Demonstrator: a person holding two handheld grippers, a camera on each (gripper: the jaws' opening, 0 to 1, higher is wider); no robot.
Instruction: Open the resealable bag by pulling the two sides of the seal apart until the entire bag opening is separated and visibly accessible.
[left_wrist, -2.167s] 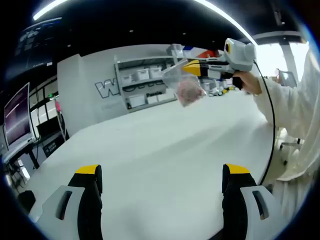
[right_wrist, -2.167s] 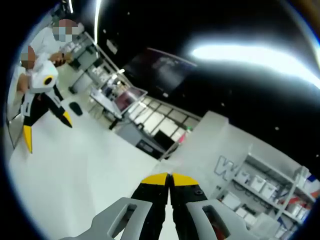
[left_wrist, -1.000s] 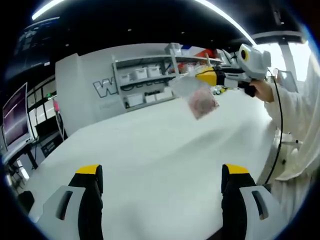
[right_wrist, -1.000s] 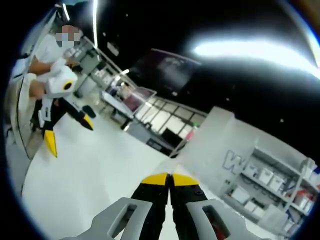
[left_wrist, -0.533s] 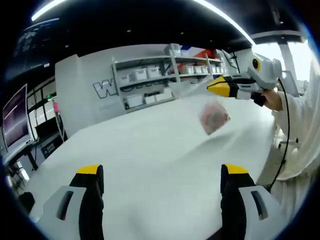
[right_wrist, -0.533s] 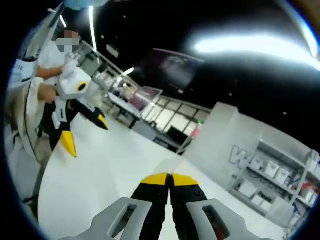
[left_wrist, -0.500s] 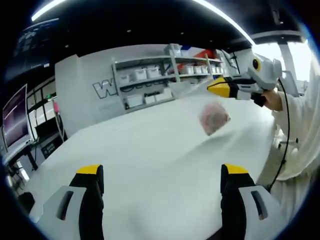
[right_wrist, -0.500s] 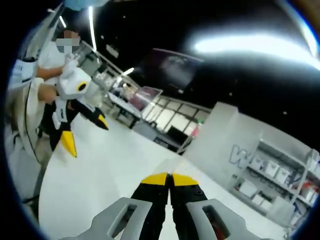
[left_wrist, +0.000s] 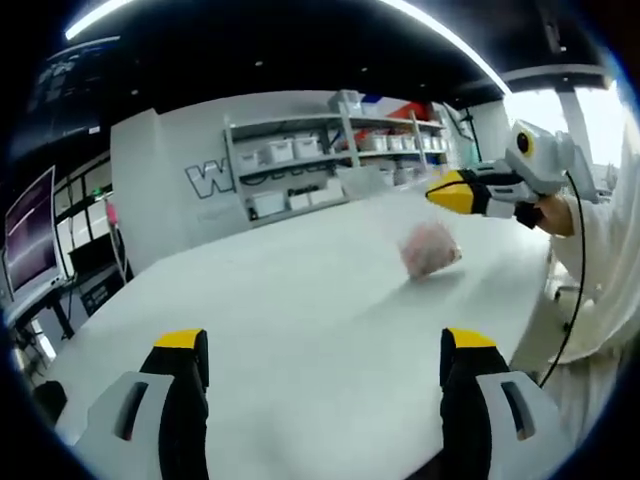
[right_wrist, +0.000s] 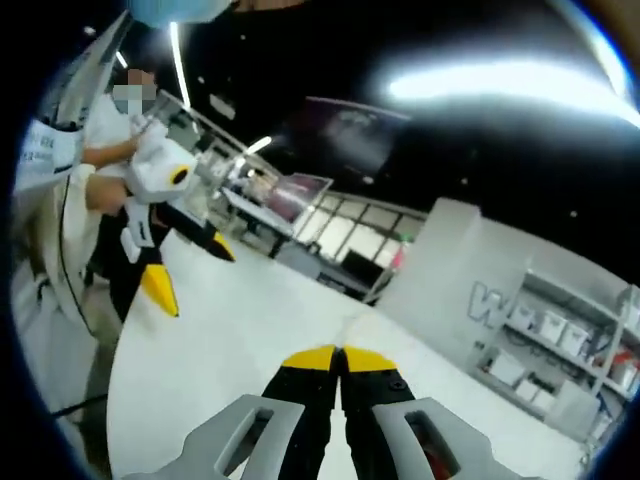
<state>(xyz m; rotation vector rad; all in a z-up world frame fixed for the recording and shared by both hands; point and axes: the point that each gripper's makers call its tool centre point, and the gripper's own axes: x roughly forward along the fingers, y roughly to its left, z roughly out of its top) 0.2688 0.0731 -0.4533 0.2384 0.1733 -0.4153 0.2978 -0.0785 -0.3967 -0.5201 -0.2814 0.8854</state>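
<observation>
Left gripper (left_wrist: 318, 345), at the bottom of the left gripper view: jaws spread wide, nothing between them, low over the white table (left_wrist: 300, 300). Right gripper (left_wrist: 452, 193), at the right of that view: yellow tips pressed together, pinching the top edge of the clear resealable bag (left_wrist: 428, 249); same closed tips at the bottom centre of the right gripper view, film there too faint to make out.

Compared with half a second back: bag lower, pink contents now down at the tabletop right of centre, no longer dangling high. Likely meaning: bag being brought within reach of the free gripper; seal seemingly not yet parted, hard to tell.

Holding hand (left_wrist: 549, 212) at far right, sleeve extended inward over the table; left gripper level, pointing across toward the shelving (left_wrist: 320, 165).
</observation>
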